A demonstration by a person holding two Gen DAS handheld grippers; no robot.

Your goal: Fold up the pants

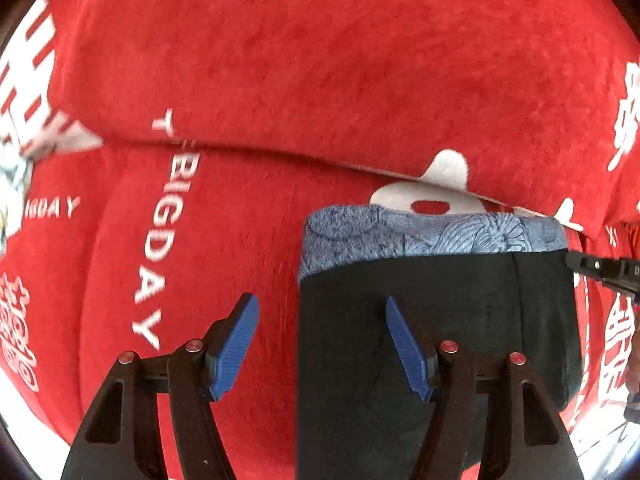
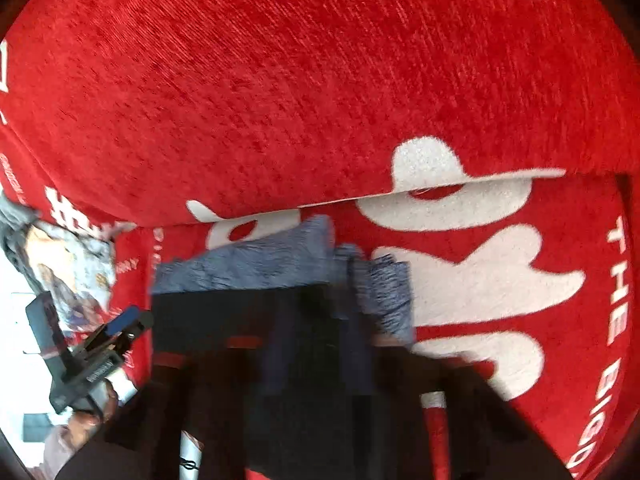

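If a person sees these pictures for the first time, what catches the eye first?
The red cover with white lettering fills both views. On it lies the folded dark pants, the blue patterned band along the far edge. The left gripper hangs open over the pants' left edge.

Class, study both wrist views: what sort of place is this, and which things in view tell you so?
Probably a home, likely a sofa or bed. A plush red cover printed with white lettering drapes over cushion-like shapes meeting at a seam, and folded black pants with a blue patterned waistband lie on it.
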